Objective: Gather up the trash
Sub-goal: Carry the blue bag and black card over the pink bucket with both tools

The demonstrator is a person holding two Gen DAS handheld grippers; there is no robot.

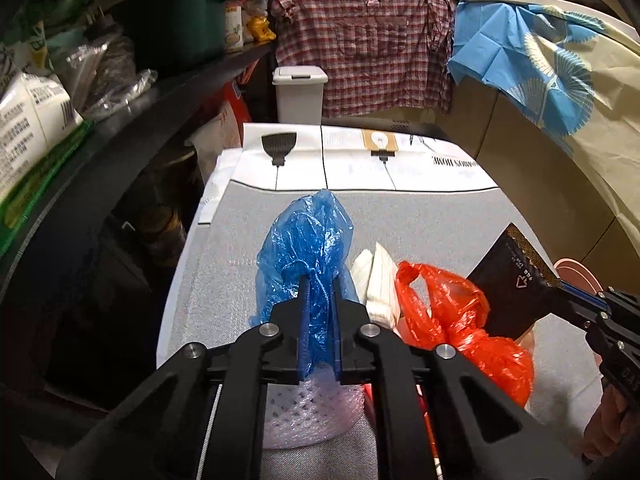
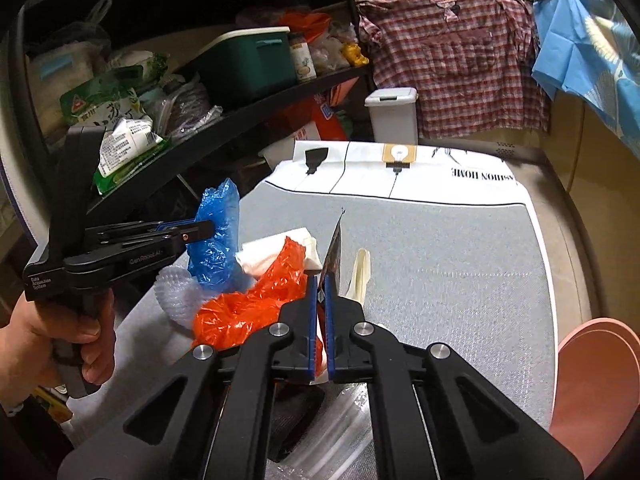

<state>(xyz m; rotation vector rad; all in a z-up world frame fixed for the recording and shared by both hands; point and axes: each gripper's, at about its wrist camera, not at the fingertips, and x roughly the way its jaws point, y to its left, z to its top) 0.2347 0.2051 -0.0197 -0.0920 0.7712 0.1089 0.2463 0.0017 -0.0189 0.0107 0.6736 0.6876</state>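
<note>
Left gripper (image 1: 320, 280): fingers pinch a crumpled blue plastic bag (image 1: 306, 244), which stands up between and beyond the fingertips. Below the fingers lies white bubble wrap (image 1: 308, 412) on the grey table surface (image 1: 440, 224). Just right of the fingers sit a white folded tissue (image 1: 376, 280) and a red plastic bag (image 1: 460, 320), touching each other.

Right gripper (image 2: 322, 280): fingers pressed onto a thin black packet (image 2: 334, 248), held edge-on and rising past the fingertips. The red bag lies just left of these fingers; a pale glove-like scrap (image 2: 358, 276) lies just right. A small white lidded bin (image 2: 394, 114) stands well beyond both grippers, past the table's far end
</note>
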